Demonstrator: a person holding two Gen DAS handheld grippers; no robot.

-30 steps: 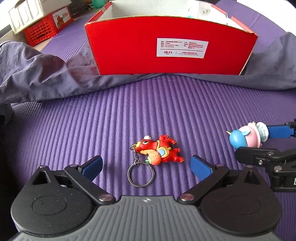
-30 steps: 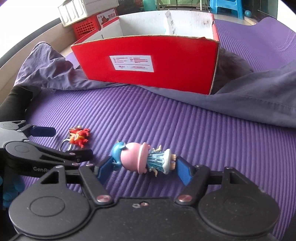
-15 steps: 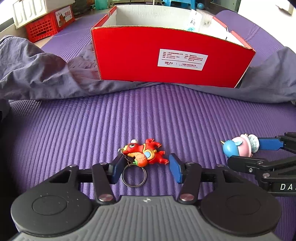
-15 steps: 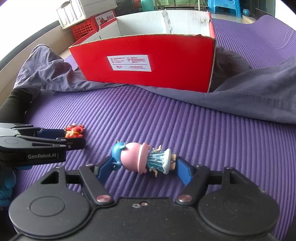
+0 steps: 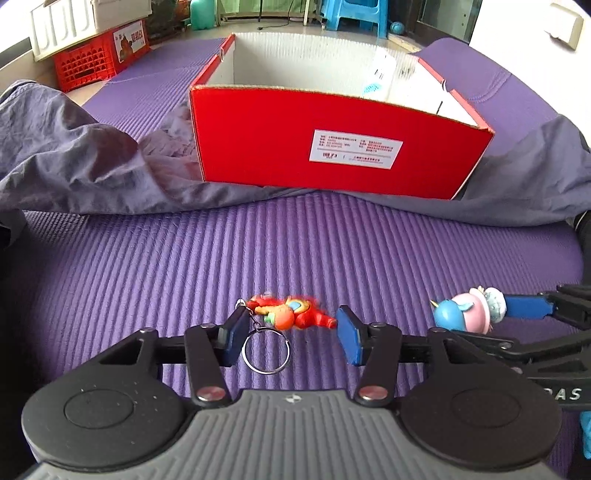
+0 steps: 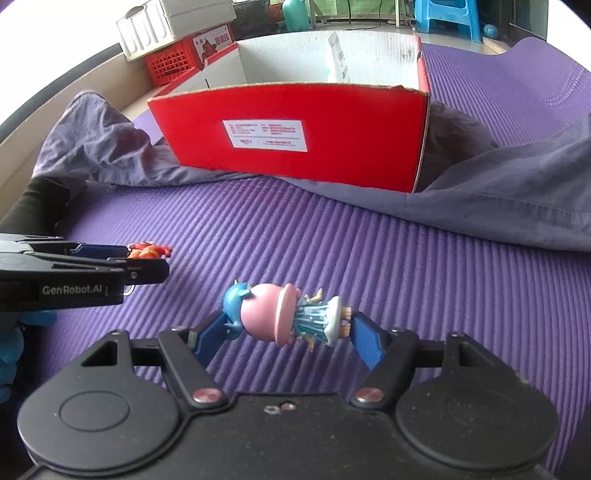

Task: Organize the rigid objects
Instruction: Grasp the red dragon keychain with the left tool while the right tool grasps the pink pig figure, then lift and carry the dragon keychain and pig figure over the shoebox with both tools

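A red dragon keychain (image 5: 291, 315) with a metal ring (image 5: 266, 350) sits between the blue pads of my left gripper (image 5: 291, 332). Its jaws are closing, the pads press on head and tail, and the ring hangs free just above the purple mat (image 5: 184, 258). My right gripper (image 6: 291, 334) is shut on a pink and blue figurine (image 6: 280, 317), held sideways just above the mat. The left wrist view shows that figurine (image 5: 465, 314) at the right. An open red box (image 5: 332, 147) with a white label stands ahead of both grippers; the right wrist view shows the box (image 6: 295, 136) too.
A crumpled grey-purple cloth (image 5: 74, 162) lies around the box's base on both sides. A red crate (image 5: 88, 62) with a white bin on top stands at the far left. A blue stool (image 5: 354, 14) stands beyond the mat. A white item leans inside the box (image 6: 338, 59).
The left jaws went from wide open to closed on the keychain, and the gripper rose with it. The right gripper kept its hold on the figurine and stayed in place.
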